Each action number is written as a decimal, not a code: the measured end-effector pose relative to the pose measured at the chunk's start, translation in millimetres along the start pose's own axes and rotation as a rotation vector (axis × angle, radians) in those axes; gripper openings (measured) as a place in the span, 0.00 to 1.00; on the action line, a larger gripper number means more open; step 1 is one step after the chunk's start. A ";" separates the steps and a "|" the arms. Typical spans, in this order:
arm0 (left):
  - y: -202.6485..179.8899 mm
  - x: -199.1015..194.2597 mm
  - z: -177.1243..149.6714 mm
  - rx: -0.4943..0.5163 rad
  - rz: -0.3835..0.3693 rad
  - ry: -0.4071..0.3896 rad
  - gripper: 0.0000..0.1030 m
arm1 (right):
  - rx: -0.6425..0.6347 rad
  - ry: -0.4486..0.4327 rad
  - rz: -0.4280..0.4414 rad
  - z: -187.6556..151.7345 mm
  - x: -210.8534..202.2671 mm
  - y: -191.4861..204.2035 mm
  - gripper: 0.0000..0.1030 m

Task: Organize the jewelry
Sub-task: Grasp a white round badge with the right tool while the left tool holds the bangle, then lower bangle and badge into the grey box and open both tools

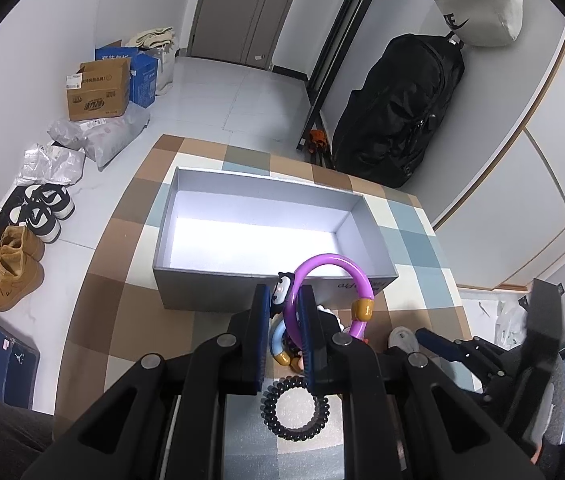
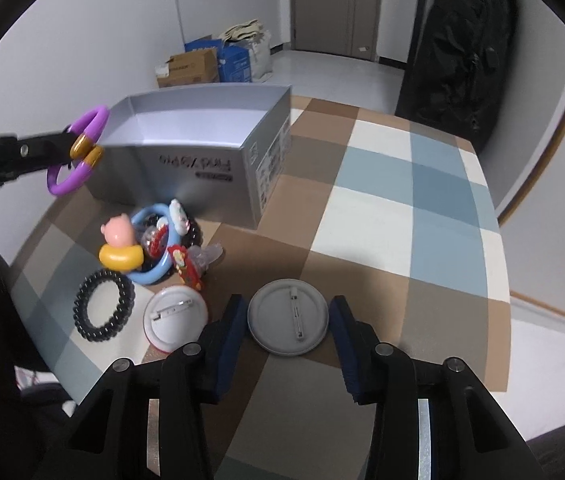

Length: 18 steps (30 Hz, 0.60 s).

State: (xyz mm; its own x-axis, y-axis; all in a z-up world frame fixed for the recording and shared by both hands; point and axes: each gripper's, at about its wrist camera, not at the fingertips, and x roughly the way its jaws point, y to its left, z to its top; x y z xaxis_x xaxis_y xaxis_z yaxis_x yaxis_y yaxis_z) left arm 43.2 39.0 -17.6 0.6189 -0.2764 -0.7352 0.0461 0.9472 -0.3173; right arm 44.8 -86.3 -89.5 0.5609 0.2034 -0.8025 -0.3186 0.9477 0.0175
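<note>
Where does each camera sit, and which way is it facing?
Left wrist: on the left gripper, looking down at the grey box; its fingers pinch the purple bracelet.
Right wrist: on the open right gripper, low over a round badge, facing the box.
Shared: box, bracelet, black coil hair tie.

The left gripper [image 1: 285, 300] hid part of the purple bracelet [image 1: 332, 276] between its fingers, and its arms covered the near edge of the black coil tie [image 1: 294, 410]. The blue ring [image 1: 278, 340] and the pile behind it were mostly concealed. In the right wrist view, the left gripper [image 2: 64, 142] was cut off by the frame edge. Print on the box [image 2: 198, 164] was inverted and partly blurred. Both badges [image 2: 288, 318] lay face down, fronts unseen. The small clear item [image 2: 212, 256] was too indistinct to identify.
</note>
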 end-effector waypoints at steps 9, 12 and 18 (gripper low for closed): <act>0.9 0.4 22.0 -0.007 0.016 -0.019 0.10 | 0.063 -0.181 0.121 36.6 -49.5 -9.1 0.40; 5.1 5.6 30.0 -0.022 0.021 -0.014 0.10 | 0.069 -0.212 0.183 57.6 -56.5 -4.6 0.40; 11.2 23.4 48.4 -0.035 0.033 0.008 0.10 | 0.082 -0.217 0.317 99.0 -39.0 2.3 0.40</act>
State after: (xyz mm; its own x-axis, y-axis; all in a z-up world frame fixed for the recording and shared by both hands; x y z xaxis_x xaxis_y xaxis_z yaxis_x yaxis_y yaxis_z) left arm 96.1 50.9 -9.3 0.6130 -0.2466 -0.7506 -0.0019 0.9496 -0.3135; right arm 97.8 -67.7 1.0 0.5957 0.5280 -0.6052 -0.4448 0.8443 0.2988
